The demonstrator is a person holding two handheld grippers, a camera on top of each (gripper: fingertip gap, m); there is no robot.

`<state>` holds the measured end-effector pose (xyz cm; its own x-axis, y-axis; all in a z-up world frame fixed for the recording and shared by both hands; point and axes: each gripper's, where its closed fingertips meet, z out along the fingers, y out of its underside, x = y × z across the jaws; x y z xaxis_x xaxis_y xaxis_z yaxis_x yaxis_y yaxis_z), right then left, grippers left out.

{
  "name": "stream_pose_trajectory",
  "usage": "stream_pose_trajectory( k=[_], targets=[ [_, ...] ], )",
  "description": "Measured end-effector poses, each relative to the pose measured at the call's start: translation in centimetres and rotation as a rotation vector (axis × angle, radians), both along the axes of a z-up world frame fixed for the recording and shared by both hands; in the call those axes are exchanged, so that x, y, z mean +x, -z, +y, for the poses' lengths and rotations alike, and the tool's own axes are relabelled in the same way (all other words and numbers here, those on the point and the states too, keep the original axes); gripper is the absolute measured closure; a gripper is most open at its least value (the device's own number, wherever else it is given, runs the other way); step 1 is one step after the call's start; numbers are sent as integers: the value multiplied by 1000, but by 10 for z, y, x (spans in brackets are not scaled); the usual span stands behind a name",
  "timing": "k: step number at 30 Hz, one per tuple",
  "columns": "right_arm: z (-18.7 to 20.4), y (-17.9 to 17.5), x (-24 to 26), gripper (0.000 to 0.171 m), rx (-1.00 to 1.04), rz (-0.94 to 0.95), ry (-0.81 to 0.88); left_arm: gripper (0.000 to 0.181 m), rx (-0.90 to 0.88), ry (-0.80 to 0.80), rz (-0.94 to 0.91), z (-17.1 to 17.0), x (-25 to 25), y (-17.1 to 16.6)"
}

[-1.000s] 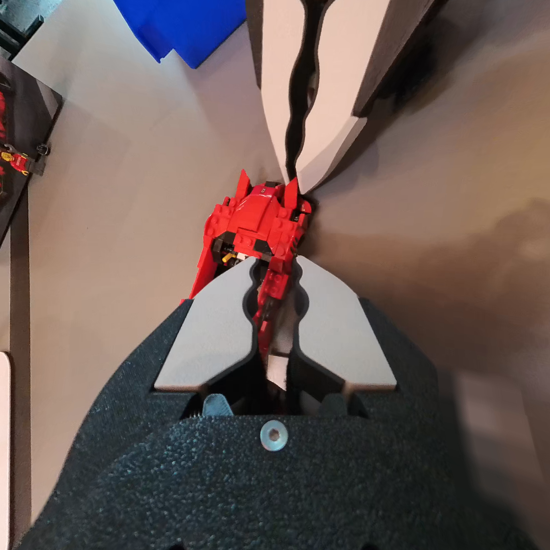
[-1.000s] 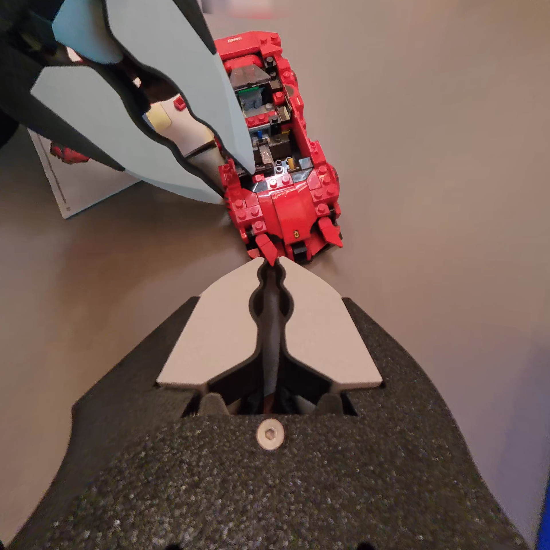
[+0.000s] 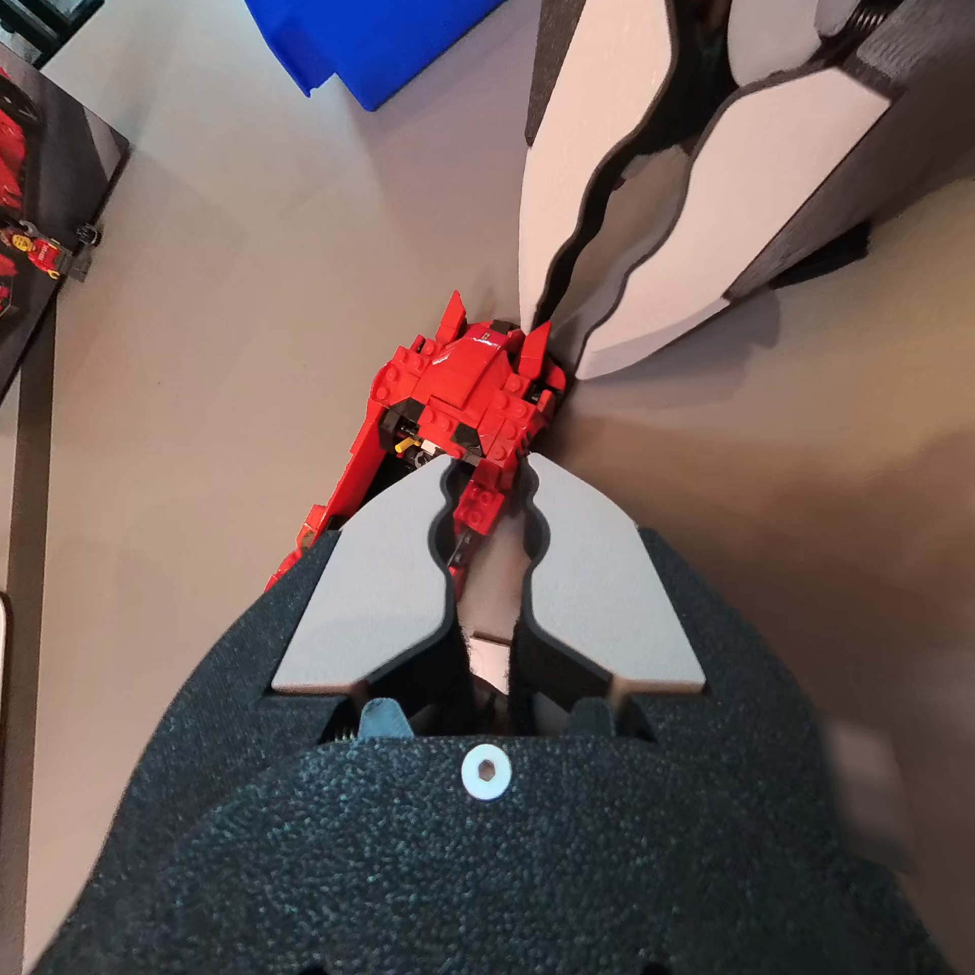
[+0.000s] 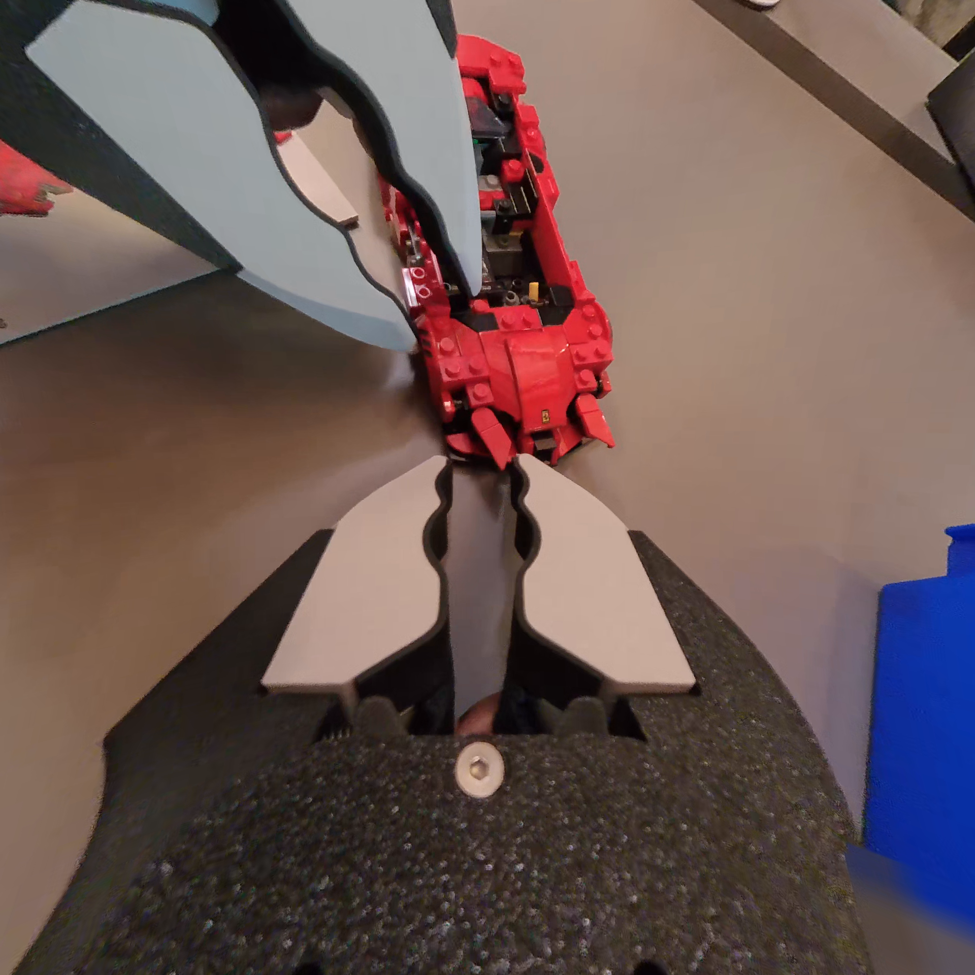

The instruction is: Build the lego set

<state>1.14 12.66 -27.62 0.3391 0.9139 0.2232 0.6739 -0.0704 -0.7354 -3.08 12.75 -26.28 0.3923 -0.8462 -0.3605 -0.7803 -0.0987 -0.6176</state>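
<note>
**Two hand-held grippers at one red brick car**

Desk (image 4: 738, 264): grey-brown surface carrying all items. A blue bin (image 3: 380, 42) sits beyond the car in the left wrist view and shows at the right edge of the right wrist view. A dark printed booklet (image 3: 47, 211) lies at the desk's left side, with a small red minifigure (image 3: 39, 253) on it.

Left hand-held gripper (image 3: 488, 464): jaws partly apart, straddling the car's side wall just behind the hood. One finger is inside the open cabin, the other outside against the body. Whether the pads actually pinch the wall cannot be told.

Right hand-held gripper (image 4: 483, 461): jaws a moderate gap apart, nothing between them. Its tips sit at the car's nose, one tip touching or just beside a red pointed nose piece.

Red lego car (image 4: 527, 359): resting on the desk between the two grippers, roof off, black and grey interior parts exposed, nose toward the right hand-held gripper.
</note>
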Motion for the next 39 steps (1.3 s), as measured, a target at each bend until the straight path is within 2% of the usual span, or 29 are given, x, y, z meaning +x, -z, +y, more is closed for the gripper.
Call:
stream_pose_trajectory(
  k=[12,14,16,17,22,39],
  targets=[
    [2,-2,2,160,17,-23,77,159,-5,-32,-17,1,1,0],
    [-2,0,1,154,2,-26,50,159,-1,-34,-15,2,1,0],
    [-4,0,-1,140,-20,-7,38,159,-1,-40,-20,2,1,0],
    [-3,0,0,140,-16,-7,39,159,-1,-42,-19,2,1,0],
    [0,0,1,148,16,-28,67,159,-2,-62,-26,3,2,0],
    [8,0,3,153,29,-35,114,157,-12,-98,-44,4,4,0]
  ],
)
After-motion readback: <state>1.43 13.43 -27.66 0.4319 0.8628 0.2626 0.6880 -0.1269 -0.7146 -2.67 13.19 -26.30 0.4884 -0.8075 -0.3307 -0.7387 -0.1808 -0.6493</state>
